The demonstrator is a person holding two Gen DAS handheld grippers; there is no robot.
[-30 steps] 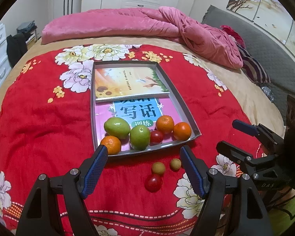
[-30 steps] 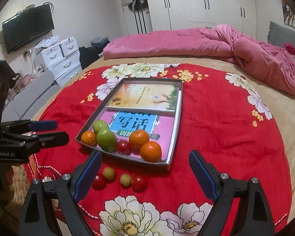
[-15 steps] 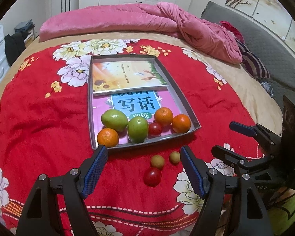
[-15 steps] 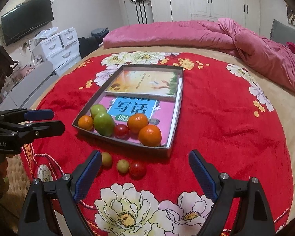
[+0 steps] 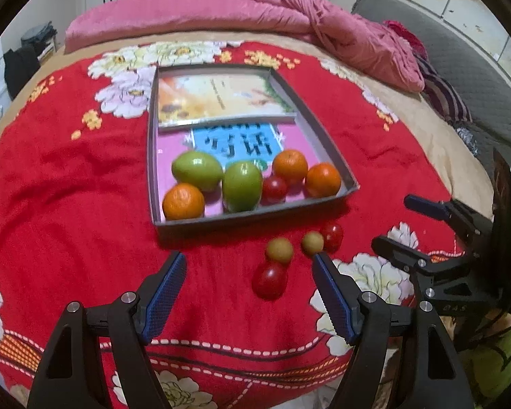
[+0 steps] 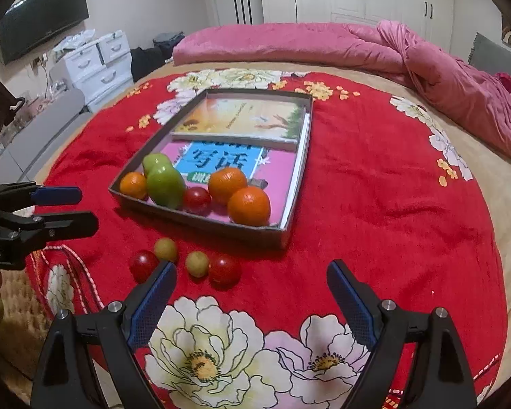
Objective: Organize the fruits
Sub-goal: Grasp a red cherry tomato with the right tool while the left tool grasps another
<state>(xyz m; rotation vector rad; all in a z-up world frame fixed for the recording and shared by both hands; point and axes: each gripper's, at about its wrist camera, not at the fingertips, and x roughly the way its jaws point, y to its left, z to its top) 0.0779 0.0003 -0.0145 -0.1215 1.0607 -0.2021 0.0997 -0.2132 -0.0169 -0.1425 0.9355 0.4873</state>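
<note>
Both the left gripper (image 5: 248, 262) and right gripper (image 6: 252, 271) gape wide and empty over four small fruits (image 6: 197, 264) lying near the grey tray (image 5: 255, 216).

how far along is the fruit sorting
Six fruits already sit in the grey tray: three oranges, two green ones, one red. Both claws, left claw and right claw, are open and empty. Four small fruits remain on the red blanket.
</note>
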